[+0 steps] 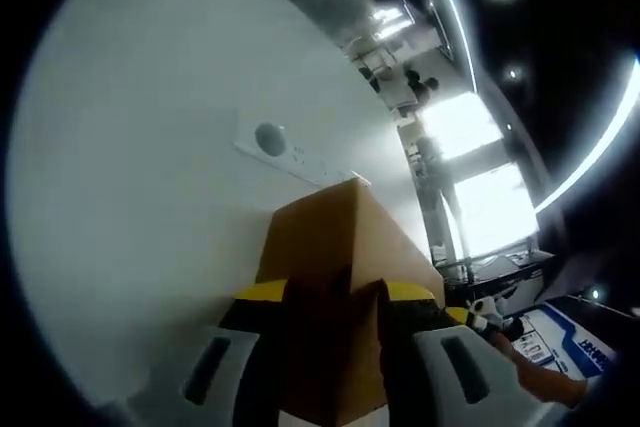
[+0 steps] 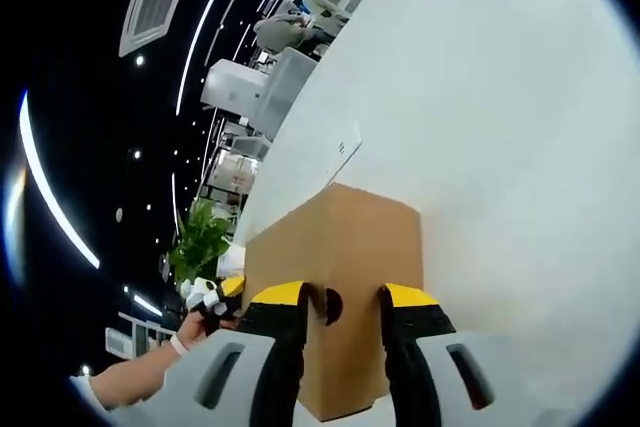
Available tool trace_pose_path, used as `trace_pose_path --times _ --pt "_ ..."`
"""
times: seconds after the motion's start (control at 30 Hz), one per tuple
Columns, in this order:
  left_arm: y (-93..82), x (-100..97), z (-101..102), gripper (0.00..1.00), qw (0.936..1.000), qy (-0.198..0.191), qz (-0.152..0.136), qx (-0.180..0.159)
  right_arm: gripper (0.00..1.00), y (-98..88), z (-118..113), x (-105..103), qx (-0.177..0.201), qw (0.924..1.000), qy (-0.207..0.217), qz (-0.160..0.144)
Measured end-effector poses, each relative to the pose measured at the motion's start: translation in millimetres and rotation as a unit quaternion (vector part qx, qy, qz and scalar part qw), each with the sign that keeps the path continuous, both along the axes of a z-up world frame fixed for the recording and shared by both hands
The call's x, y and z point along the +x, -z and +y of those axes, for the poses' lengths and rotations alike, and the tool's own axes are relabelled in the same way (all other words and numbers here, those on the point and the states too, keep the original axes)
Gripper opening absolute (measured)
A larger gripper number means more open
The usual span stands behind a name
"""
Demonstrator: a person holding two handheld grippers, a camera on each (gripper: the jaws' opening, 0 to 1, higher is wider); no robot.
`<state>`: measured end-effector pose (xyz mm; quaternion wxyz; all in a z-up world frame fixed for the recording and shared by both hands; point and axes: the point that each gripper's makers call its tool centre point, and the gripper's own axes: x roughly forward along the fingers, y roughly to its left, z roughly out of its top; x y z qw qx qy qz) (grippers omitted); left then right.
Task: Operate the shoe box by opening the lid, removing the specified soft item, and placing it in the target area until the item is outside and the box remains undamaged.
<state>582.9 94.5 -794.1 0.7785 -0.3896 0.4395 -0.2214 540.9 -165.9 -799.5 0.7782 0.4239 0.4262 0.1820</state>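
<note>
- My left gripper (image 1: 334, 292) has its yellow-tipped jaws standing either side of one end of the brown cardboard shoe box (image 1: 340, 247); the jaws are parted with the box wall between them, but I cannot tell whether they are actually pinching it.
- In the right gripper view, my right gripper (image 2: 340, 299) straddles the opposite end of the same shoe box (image 2: 335, 247), its jaws flanking a small round hole (image 2: 333, 305) in the cardboard. Again I cannot tell if they press on the wall.
- The box sits on a white table (image 1: 150, 197), its lid down and the soft item hidden from me.
- A pale flat card (image 1: 290, 159) lies on the table just beyond the box.
- From the right gripper view I see the other gripper (image 2: 205, 297) with a hand (image 2: 180, 342) behind it, at the box's far end.
- In the left gripper view the other gripper (image 1: 485, 315) shows beside the box.
- A potted green plant (image 2: 200, 242) stands past the table edge.
</note>
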Motion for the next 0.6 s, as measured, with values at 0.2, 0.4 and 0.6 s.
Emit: trace_pose_path --times 0.2,0.4,0.6 --pt "0.2 -5.7 2 0.33 1.0 -0.004 0.002 0.0 0.28 1.0 0 3 -0.008 0.9998 -0.018 0.001" --pt "0.7 -9.9 4 0.33 1.0 -0.009 0.005 -0.001 0.28 0.6 2 2 -0.009 0.9995 -0.03 0.005" --pt "0.8 -17.1 6 0.33 0.9998 -0.018 0.007 -0.002 0.28 3.6 -1 7 -0.015 0.9992 -0.037 0.004"
